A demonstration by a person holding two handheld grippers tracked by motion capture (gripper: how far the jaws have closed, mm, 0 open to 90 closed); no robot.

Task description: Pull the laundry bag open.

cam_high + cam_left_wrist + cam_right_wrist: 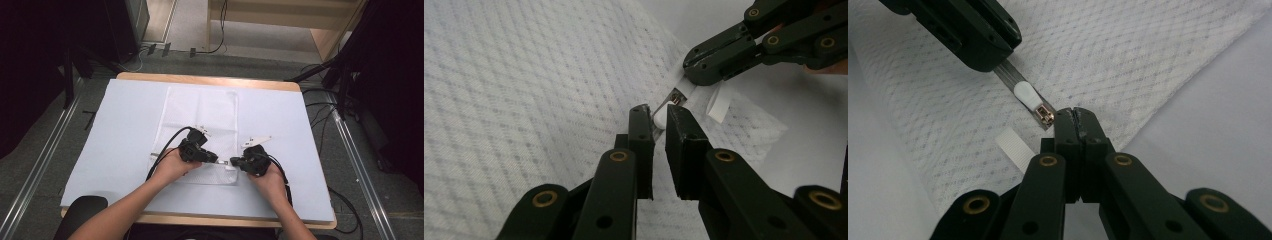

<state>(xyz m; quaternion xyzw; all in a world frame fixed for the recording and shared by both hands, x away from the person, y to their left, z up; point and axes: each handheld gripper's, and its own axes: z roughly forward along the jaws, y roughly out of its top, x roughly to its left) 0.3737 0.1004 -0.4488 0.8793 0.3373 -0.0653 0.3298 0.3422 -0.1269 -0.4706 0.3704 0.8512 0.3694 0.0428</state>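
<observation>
A white mesh laundry bag [200, 112] lies flat in the middle of the table. At its near edge my two grippers meet tip to tip. My left gripper [215, 160] [660, 120] has its jaws drawn in on the white zipper pull [661, 116] [1025, 93], which hangs from the small metal slider [1044, 114] [676, 97]. My right gripper [234, 161] [1075, 116] is shut on the bag's edge right beside the slider; in the left gripper view its tips [696, 70] pinch the white fabric. A white ribbon loop [719, 105] [1015, 150] sticks out of the seam there.
A pale cover [120, 135] is spread over the wooden table [200, 77]. A black chair back [82, 210] sits at the near left corner. Cables [325, 115] run on the floor to the right, and dark stands flank the table.
</observation>
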